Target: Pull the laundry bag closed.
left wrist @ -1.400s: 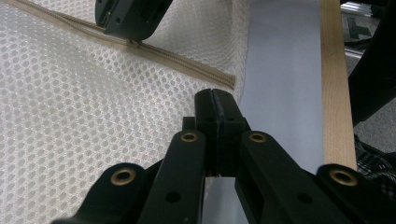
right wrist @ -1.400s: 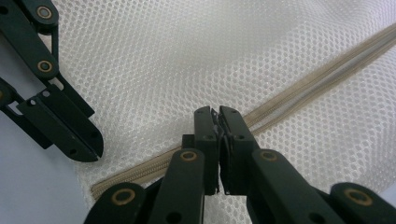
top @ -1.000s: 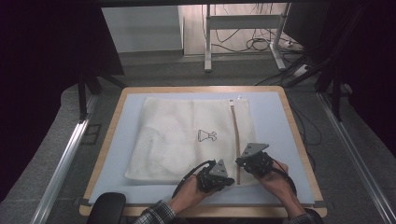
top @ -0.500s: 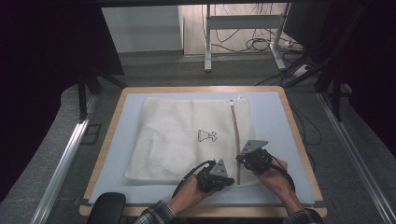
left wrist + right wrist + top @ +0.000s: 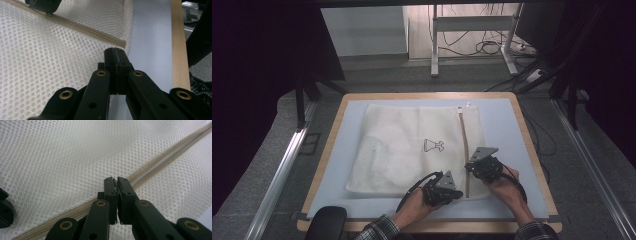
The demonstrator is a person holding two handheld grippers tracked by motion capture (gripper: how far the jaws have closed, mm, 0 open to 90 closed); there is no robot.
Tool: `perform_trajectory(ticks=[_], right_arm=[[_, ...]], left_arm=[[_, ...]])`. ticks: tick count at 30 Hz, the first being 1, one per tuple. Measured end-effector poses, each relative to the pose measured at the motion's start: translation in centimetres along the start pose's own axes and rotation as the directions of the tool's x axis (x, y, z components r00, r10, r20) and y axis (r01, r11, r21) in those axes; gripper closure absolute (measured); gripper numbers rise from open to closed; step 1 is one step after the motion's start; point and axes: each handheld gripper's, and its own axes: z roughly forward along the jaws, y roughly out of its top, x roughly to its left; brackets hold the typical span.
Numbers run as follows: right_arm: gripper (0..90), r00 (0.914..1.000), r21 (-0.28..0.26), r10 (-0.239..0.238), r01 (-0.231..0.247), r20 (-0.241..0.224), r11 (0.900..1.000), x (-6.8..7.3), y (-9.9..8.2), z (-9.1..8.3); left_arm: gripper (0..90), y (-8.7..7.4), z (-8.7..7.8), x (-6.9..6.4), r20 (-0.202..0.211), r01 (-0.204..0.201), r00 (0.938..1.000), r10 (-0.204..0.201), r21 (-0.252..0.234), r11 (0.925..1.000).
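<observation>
Even overhead light is falling on the table (image 5: 507,125) at the centre of the high view, while both side margins are lying in deep darkness. The high view is looking soft and grainy. Both gripper views are rendering the mesh sharply, with near jaws slightly blurred.

Black tools (image 5: 459,194), brass rivets, plaid sleeves (image 5: 379,230)

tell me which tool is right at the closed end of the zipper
The left tool: its shut tips sit by the zipper end at the mesh bag's near edge; the right tool is farther up.
</observation>
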Motion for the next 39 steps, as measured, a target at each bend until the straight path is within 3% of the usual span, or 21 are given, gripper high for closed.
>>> perform_trajectory(ticks=[3, 6, 9, 11, 13, 39], right_arm=[[85.8, 1.0000, -0.002, 0.000, 0.000, 0.002, 1.0000, -0.2, 0.1, 0.1], [85.8, 1.0000, -0.001, 0.002, -0.002, 0.003, 1.0000, -0.4, 0.1, 0.2], [85.8, 1.0000, -0.001, 0.001, -0.001, 0.007, 1.0000, -0.5, 0.2, 0.3], [85.8, 0.9999, -0.001, 0.002, -0.001, 0.010, 1.0000, -0.7, 0.2, 0.4], [85.8, 0.9999, -0.002, -0.001, 0.001, 0.012, 1.0000, -0.8, 0.3, 0.4], [85.7, 0.9994, 0.000, 0.000, 0.000, 0.034, 1.0000, -2.5, 1.0, 1.2]], left_arm=[[90.0, 0.0, 0.1, -0.1, 0.002, 0.015, 0.9999, -0.015, -0.013, 0.9998], [90.0, 0.0, 0.0, 0.0, -0.001, 0.000, 1.0000, 0.000, 0.000, 1.0000], [90.0, 0.0, 0.1, -0.1, 0.002, 0.014, 0.9999, -0.014, -0.012, 0.9998], [90.0, 0.0, 0.0, 0.0, 0.001, 0.001, 1.0000, -0.001, 0.000, 1.0000], [90.0, 0.0, 0.1, 0.0, 0.003, 0.015, 0.9999, -0.015, -0.014, 0.9998], [90.0, 0.0, 0.1, -0.1, 0.004, 0.017, 0.9998, -0.017, -0.013, 0.9998]])
